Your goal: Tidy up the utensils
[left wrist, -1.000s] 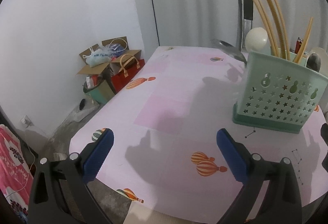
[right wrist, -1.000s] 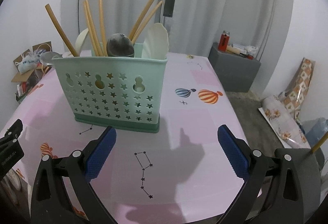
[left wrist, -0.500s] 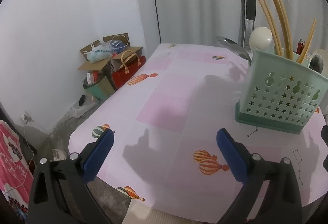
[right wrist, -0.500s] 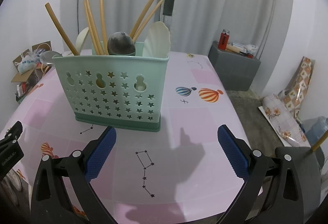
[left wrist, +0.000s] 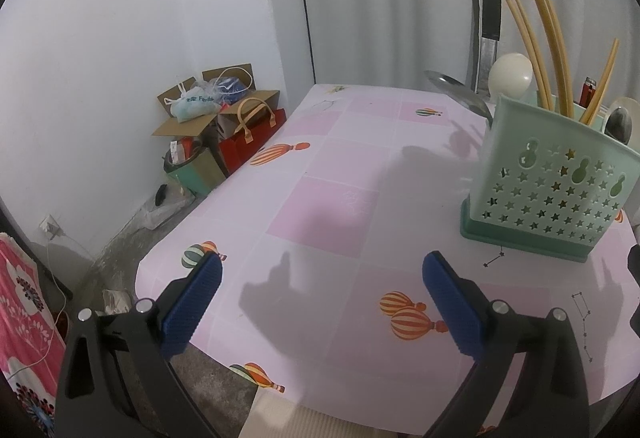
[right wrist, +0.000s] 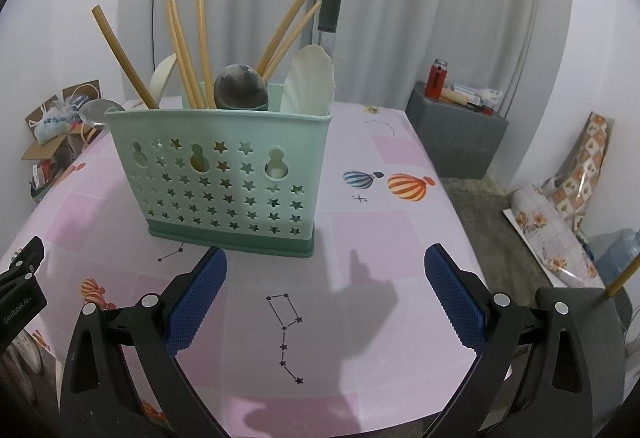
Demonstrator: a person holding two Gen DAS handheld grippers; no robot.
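A mint green utensil holder (right wrist: 224,173) with star-shaped holes stands on the pink table (right wrist: 360,238). It holds several tan chopsticks (right wrist: 188,53), a dark spoon (right wrist: 239,87) and white spoons (right wrist: 308,77). In the left wrist view the holder (left wrist: 548,189) is at the right, with a metal spoon (left wrist: 460,91) sticking out behind it. My right gripper (right wrist: 326,298) is open and empty, just in front of the holder. My left gripper (left wrist: 322,302) is open and empty over the table's near left part.
Cardboard boxes and bags (left wrist: 224,125) sit on the floor left of the table. A grey box (right wrist: 456,129) with a red bottle (right wrist: 436,77) stands at the back right. Rolled patterned sheets (right wrist: 560,213) lie on the floor at right. Curtains hang behind.
Both grippers have drawn back slightly from the holder, which looks a little smaller and further right in the left wrist view. Both stay open and empty.
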